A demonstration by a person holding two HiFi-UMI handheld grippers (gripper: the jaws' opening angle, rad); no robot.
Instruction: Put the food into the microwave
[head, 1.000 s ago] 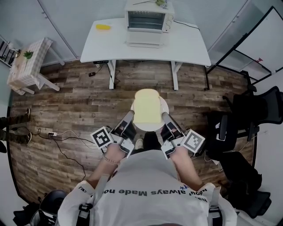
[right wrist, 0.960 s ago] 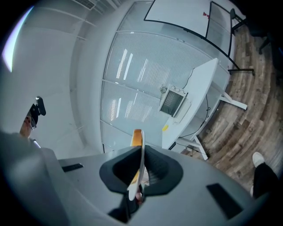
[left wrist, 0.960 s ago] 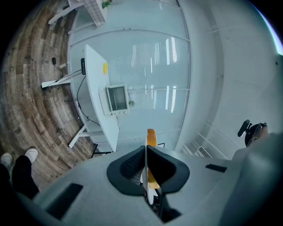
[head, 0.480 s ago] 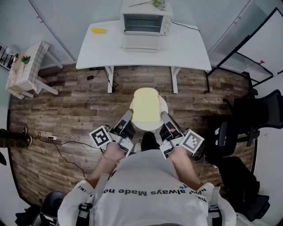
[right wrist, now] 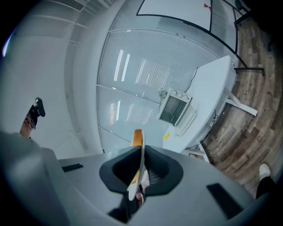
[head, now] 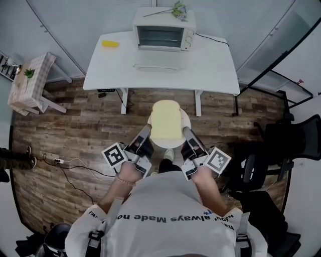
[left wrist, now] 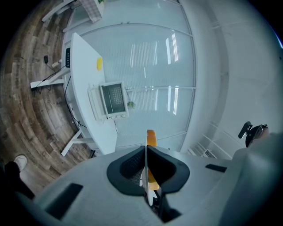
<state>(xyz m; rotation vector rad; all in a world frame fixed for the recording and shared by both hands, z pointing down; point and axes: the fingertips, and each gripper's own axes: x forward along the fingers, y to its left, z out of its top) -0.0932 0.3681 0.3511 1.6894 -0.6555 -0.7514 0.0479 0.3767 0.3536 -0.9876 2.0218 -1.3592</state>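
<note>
Side table [head: 31, 83]: stood at the far left on the wooden floor [head: 75, 125], under a checked cloth, with a small green plant on top.
Power strip [head: 57, 160]: lay on the floor at the left, with a cable trailing off towards the person.
Yellow item [head: 110, 43]: lay on the left end of the white counter [head: 215, 60], well apart from the microwave; what it was could not be told.
Left gripper [head: 148, 129]: its jaws were nearly together, clamped on the left rim of the plate; in the left gripper view [left wrist: 146, 155] the thin white rim ran between the dark pads.
Left marker cube [head: 114, 155]: sat just outside the left hand.
Microwave [head: 160, 30]: stood at the back of the counter, near its middle, with a green sprig [head: 178, 7] on its top and its door folded down in front.
Plate [head: 170, 143]: white and round, held level between both grippers above the floor, in front of the counter and well short of it.
Bread slice [head: 166, 120]: lay flat on the plate and covered most of it; its orange crust showed past the jaws in both gripper views [left wrist: 151, 137] [right wrist: 138, 137].
Right gripper [head: 184, 131]: its jaws were pinched on the right rim of the plate, as seen edge-on in the right gripper view [right wrist: 139, 164].
Right marker cube [head: 218, 160]: sat just outside the right hand.
Black chairs [head: 296, 135]: stood on the floor at the far right.
</note>
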